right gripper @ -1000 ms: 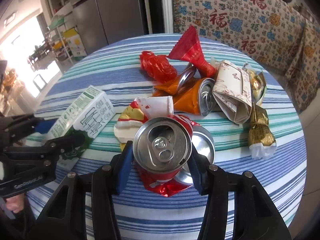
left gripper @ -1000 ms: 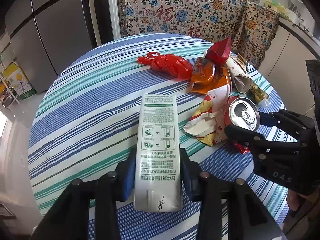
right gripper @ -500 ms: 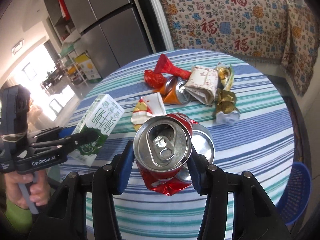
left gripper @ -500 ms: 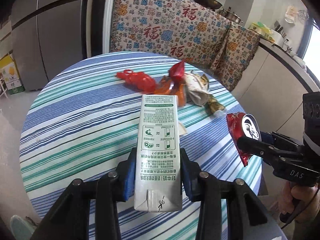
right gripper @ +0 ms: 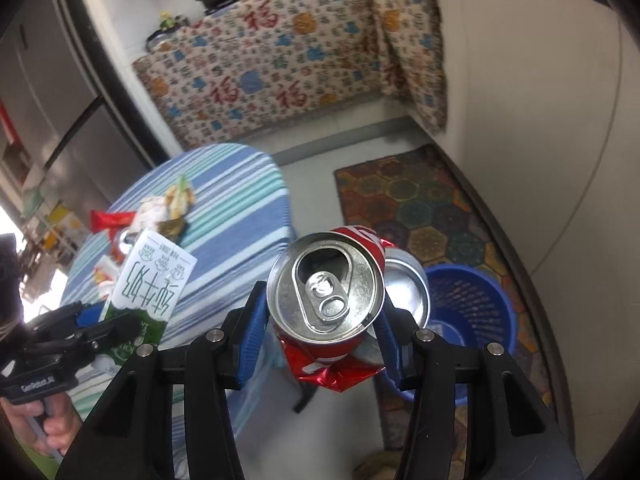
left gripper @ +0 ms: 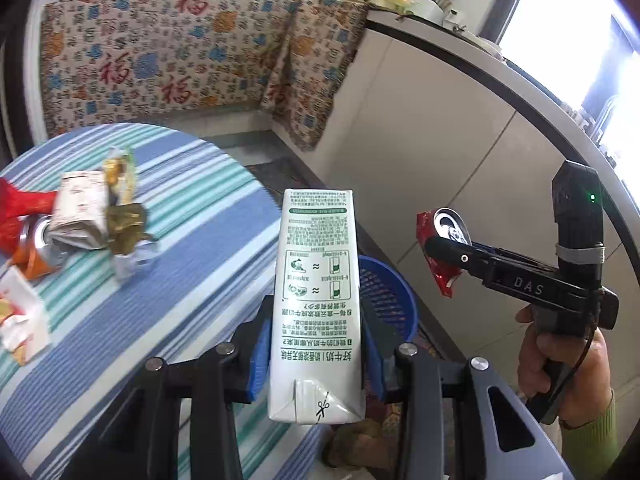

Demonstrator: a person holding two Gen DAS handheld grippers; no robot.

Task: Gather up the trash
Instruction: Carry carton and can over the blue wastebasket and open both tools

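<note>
Two pieces of trash carried off the counter toward the blue basket

Both hands have swung away from the striped counter [left gripper: 168, 280] since a second ago: the left gripper [left gripper: 316, 354] has its jaws clenched on the white milk carton [left gripper: 318, 292], the right gripper [right gripper: 320, 344] has its jaws clamped on the crushed red can [right gripper: 326, 292], and the blue basket [right gripper: 476, 308] on the floor now shows just beyond both loads, so a drop looks close. Left on the counter are the paper wrapper [left gripper: 80, 216], the gold foil wrapper [left gripper: 126, 224], an orange can [left gripper: 36, 248] and a red wrapper [left gripper: 20, 204]. Nothing blocks the basket's mouth; the counter edge and the patterned rug [right gripper: 408, 200] lie near it, and the two grippers are near each other
</note>
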